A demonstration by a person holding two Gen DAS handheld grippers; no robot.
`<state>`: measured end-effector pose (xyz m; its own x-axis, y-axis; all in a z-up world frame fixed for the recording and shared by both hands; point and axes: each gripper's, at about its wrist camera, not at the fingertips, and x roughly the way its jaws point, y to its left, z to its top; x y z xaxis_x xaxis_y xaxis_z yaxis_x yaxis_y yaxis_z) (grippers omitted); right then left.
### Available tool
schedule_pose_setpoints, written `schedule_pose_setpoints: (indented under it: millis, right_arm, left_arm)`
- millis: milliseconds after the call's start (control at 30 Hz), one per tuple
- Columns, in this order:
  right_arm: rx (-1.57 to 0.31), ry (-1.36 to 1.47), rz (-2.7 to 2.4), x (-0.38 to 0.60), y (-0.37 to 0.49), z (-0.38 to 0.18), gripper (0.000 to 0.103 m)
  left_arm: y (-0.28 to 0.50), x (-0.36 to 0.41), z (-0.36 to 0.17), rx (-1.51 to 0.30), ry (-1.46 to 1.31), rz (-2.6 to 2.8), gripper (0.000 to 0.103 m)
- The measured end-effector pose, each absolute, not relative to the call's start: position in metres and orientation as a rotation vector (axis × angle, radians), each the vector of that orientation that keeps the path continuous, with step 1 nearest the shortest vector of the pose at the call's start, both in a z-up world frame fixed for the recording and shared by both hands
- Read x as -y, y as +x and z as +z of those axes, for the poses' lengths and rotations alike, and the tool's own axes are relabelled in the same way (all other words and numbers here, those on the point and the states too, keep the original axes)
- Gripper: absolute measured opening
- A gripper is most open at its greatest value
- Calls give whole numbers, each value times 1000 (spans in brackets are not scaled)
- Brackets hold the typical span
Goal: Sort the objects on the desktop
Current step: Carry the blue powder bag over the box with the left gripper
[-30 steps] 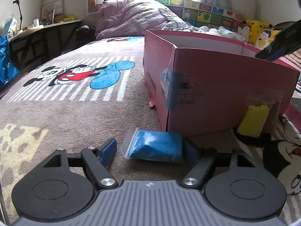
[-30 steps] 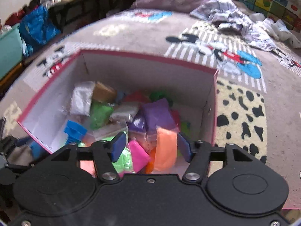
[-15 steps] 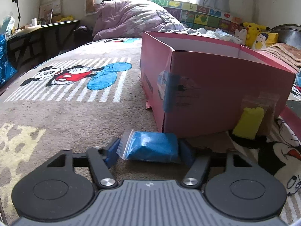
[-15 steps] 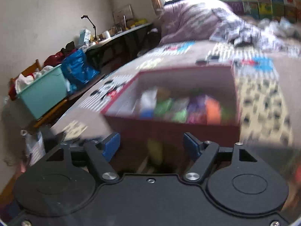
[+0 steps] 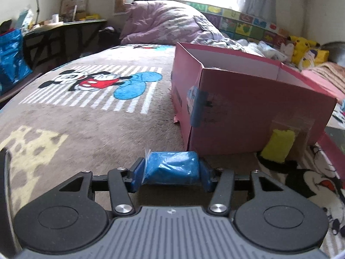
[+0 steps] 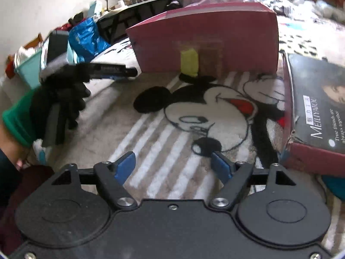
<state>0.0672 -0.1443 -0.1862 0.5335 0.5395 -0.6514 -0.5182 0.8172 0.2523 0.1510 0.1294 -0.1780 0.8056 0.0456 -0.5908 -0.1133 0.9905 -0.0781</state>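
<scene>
A blue bag of clay [image 5: 171, 167] sits between the blue pads of my left gripper [image 5: 171, 173]. Its jaws are closing, and both pads press the bag's ends just above the cartoon-mouse blanket. The open pink box [image 5: 248, 108] stands ahead to the right, with a yellow bag [image 5: 278, 145] and a brown bag [image 5: 301, 138] leaning on its front wall. My right gripper [image 6: 173, 166] hangs low over the blanket, facing the pink box [image 6: 204, 32] and the yellow bag [image 6: 189, 63]. Its jaws are opening, with nothing between them. A black-gloved hand [image 6: 62, 95] holds the left gripper at the left.
A dark box lid [image 6: 317, 108] with red sides lies on the blanket at the right. A blue plastic bag [image 6: 86, 36], a teal bin [image 6: 30, 71] and a black desk [image 5: 64, 34] line the left side. A purple quilt [image 5: 168, 21] and yellow plush toys [image 5: 306, 49] lie beyond the box.
The left pads have closed in onto the blue bag. The right gripper has left the spot above the box's inside, dropped low in front of the box, and its jaws stand wider.
</scene>
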Motion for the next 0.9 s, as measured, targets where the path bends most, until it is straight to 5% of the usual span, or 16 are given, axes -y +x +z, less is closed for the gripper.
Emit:
schedule_pose_setpoints:
  millis: [233,600,900]
  right_arm:
    - [-728,-70,622,133,55,-200,102]
    - [-666,135,652,154,58,-204,102]
    - [-691,256,677,148,72,-186,102]
  left_arm:
    - [127,-125,-175,-663,-139,87,51]
    - [105,-96,-145,-688,-135,4,51]
    - [143,-68,-57,-580,-77,-41,51]
